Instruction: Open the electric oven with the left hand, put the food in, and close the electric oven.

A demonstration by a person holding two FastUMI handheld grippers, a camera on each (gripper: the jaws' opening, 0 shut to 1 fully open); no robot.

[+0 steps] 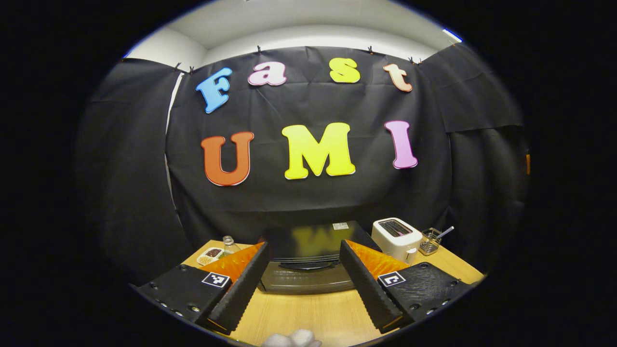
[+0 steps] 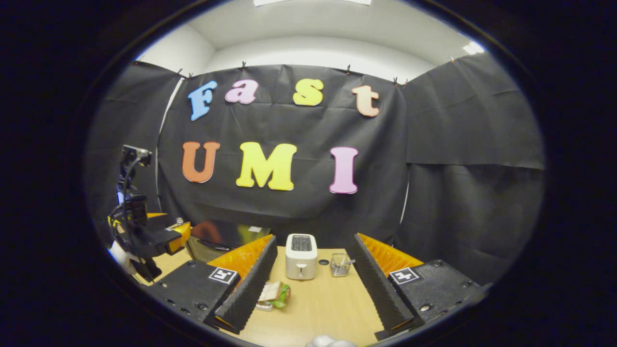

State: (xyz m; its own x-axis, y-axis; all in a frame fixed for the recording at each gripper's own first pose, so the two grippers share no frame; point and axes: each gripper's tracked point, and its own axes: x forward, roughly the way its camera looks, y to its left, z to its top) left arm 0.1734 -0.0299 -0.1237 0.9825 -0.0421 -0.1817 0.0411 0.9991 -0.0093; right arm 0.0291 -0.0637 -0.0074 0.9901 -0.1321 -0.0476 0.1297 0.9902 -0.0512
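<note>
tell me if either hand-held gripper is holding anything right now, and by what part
Nothing is held. The left hand-held gripper is open in front of the closed oven; the right hand-held gripper is open above the table, the sandwich untouched.

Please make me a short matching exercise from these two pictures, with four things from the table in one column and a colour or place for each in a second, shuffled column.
Things
1. electric oven
2. toaster
3. sandwich
4. wire basket

Descriptions
A. lies by the right gripper's finger
B. white, two slots on top
C. black, door shut, ahead of the open left gripper
D. metal, right of the toaster

Pairs: 1-C, 2-B, 3-A, 4-D
</note>
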